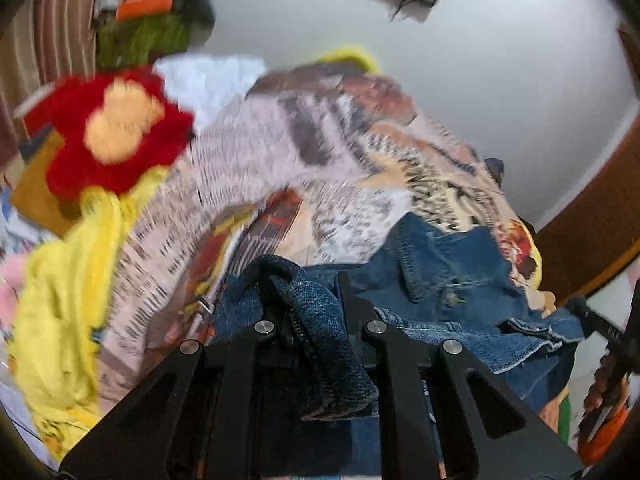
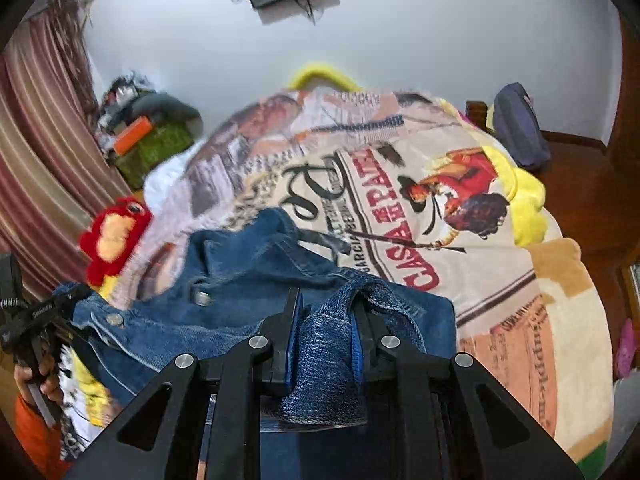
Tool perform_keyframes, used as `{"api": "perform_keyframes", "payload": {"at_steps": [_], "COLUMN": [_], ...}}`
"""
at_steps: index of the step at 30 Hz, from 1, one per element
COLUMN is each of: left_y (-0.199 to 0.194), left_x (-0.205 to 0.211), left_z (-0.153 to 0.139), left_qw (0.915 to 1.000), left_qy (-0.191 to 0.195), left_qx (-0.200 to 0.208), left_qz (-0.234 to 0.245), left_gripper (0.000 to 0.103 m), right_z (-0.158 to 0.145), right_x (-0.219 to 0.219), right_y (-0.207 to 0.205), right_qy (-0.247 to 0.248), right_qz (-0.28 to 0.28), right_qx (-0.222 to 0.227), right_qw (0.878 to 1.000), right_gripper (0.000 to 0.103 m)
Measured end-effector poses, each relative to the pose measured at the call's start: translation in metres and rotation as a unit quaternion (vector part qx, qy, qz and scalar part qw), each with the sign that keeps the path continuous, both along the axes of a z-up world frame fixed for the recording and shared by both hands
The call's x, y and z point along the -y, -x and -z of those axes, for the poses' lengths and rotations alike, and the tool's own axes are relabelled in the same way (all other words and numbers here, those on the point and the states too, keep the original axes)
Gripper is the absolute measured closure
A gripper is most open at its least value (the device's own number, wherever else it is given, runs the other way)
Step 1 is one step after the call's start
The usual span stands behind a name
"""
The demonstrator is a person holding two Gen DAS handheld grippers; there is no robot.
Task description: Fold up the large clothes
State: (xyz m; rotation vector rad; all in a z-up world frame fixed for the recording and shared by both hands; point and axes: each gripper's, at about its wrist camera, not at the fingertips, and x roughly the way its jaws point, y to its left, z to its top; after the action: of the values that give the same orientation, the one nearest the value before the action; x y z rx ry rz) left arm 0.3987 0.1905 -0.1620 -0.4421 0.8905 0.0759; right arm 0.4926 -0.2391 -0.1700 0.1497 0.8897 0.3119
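A blue denim jacket [image 1: 452,280] lies crumpled on a printed blanket [image 1: 256,152] on a bed. My left gripper [image 1: 306,280] is shut on a fold of the denim, which hangs back between the jaws. My right gripper [image 2: 326,300] is shut on another edge of the same jacket [image 2: 248,272], its collar and metal buttons spread to the left. The right gripper shows at the right edge of the left wrist view [image 1: 600,328]. The left gripper shows at the left edge of the right wrist view [image 2: 36,320]. The jacket hangs stretched between the two grippers.
A red plush toy [image 1: 116,132] and yellow cloth [image 1: 68,296] lie at the blanket's left. The blanket [image 2: 460,216] covers the bed. A green and orange pile [image 2: 148,140] sits by striped curtains [image 2: 44,140]. A dark bag [image 2: 520,128] rests on wooden furniture.
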Motion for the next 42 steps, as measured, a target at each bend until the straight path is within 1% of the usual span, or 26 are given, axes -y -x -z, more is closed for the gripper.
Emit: {"api": "perform_keyframes", "payload": {"at_steps": [1, 6, 8, 11, 15, 17, 20, 21, 22, 23, 24, 25, 26, 28, 30, 31, 34, 35, 36, 37, 39, 40, 41, 42], "left_y": [-0.009, -0.032, -0.038, -0.042, -0.043, -0.045, -0.046, -0.046, -0.048, -0.048, -0.048, -0.05, -0.049, -0.048, -0.043, -0.04, -0.031, -0.027, -0.024, -0.02, -0.017, -0.014, -0.011, -0.009], "left_x": [-0.005, -0.01, -0.006, 0.001, 0.009, 0.014, 0.016, 0.015, 0.014, 0.012, 0.012, 0.011, 0.013, 0.016, 0.021, 0.022, 0.023, 0.022, 0.021, 0.019, 0.015, 0.013, 0.01, 0.009], "left_z": [0.015, 0.064, 0.079, 0.096, 0.103, 0.104, 0.105, 0.105, 0.105, 0.106, 0.106, 0.105, 0.102, 0.094, 0.079, 0.069, 0.039, 0.029, 0.022, 0.014, 0.006, 0.003, -0.001, -0.006], "left_qw": [0.9998, 0.9975, 0.997, 0.9956, 0.9943, 0.9934, 0.9925, 0.992, 0.9917, 0.9915, 0.9912, 0.9909, 0.9903, 0.9898, 0.9888, 0.9885, 0.99, 0.9911, 0.9918, 0.9928, 0.9941, 0.9949, 0.9958, 0.9965], "left_qy": [0.013, 0.034, 0.024, 0.003, -0.022, -0.037, -0.046, -0.051, -0.053, -0.051, -0.05, -0.051, -0.057, -0.067, -0.081, -0.087, -0.089, -0.08, -0.071, -0.056, -0.04, -0.032, -0.027, -0.033], "left_qx": [-0.015, -0.059, -0.071, -0.093, -0.104, -0.108, -0.113, -0.115, -0.117, -0.12, -0.122, -0.124, -0.125, -0.121, -0.116, -0.111, -0.086, -0.079, -0.077, -0.075, -0.072, -0.068, -0.062, -0.056], "left_qz": [-0.006, -0.019, -0.017, -0.01, -0.012, -0.011, -0.008, -0.007, -0.005, 0.0, 0.003, 0.007, 0.018, 0.031, 0.046, 0.052, 0.068, 0.071, 0.073, 0.075, 0.071, 0.067, 0.061, 0.051], "left_gripper": [0.089, 0.089, 0.087, 0.087, 0.086, 0.086, 0.085, 0.085, 0.085, 0.085, 0.085, 0.085, 0.085, 0.085, 0.083, 0.081, 0.072, 0.069, 0.067, 0.064, 0.059, 0.053, 0.043, 0.038], "right_z": [0.008, 0.043, 0.056, 0.065, 0.062, 0.058, 0.054, 0.052, 0.047, 0.045, 0.043, 0.042, 0.041, 0.037, 0.032, 0.03, 0.021, 0.019, 0.017, 0.015, 0.012, 0.011, 0.009, 0.007], "right_x": [-0.001, -0.004, -0.002, 0.001, 0.013, 0.022, 0.035, 0.038, 0.044, 0.051, 0.063, 0.08, 0.099, 0.129, 0.143, 0.145, 0.133, 0.127, 0.118, 0.108, 0.087, 0.075, 0.063, 0.049], "right_y": [-0.006, -0.024, -0.027, -0.027, -0.02, -0.017, -0.01, -0.007, -0.003, -0.002, 0.0, 0.0, 0.001, 0.008, 0.02, 0.026, 0.042, 0.046, 0.051, 0.056, 0.063, 0.066, 0.069, 0.072], "right_qy": [0.006, 0.044, 0.054, 0.059, 0.041, 0.022, 0.001, 0.011, 0.1, 0.159, 0.183, 0.17, 0.146, 0.116, 0.116, 0.123, 0.14, 0.142, 0.143, 0.142, 0.139, 0.137, 0.136, 0.134], "right_qz": [-0.004, -0.027, -0.04, -0.065, -0.092, -0.097, -0.101, -0.091, -0.029, 0.009, 0.031, 0.044, 0.057, 0.087, 0.097, 0.095, 0.075, 0.066, 0.053, 0.04, 0.015, 0.001, -0.013, -0.031], "right_qx": [-0.006, -0.016, -0.023, -0.024, -0.018, -0.024, -0.034, -0.031, -0.007, 0.009, 0.015, 0.006, -0.01, -0.027, -0.026, -0.023, -0.005, 0.0, 0.006, 0.011, 0.021, 0.024, 0.027, 0.03], "right_qw": [1.0, 0.999, 0.997, 0.996, 0.995, 0.995, 0.994, 0.995, 0.995, 0.987, 0.982, 0.985, 0.988, 0.989, 0.988, 0.988, 0.987, 0.988, 0.988, 0.989, 0.99, 0.99, 0.99, 0.99], "right_gripper": [0.085, 0.085, 0.085, 0.084, 0.084, 0.085, 0.085, 0.084, 0.084, 0.084, 0.084, 0.084, 0.084, 0.084, 0.084, 0.084, 0.084, 0.084, 0.084, 0.084, 0.084, 0.084, 0.084, 0.084]}}
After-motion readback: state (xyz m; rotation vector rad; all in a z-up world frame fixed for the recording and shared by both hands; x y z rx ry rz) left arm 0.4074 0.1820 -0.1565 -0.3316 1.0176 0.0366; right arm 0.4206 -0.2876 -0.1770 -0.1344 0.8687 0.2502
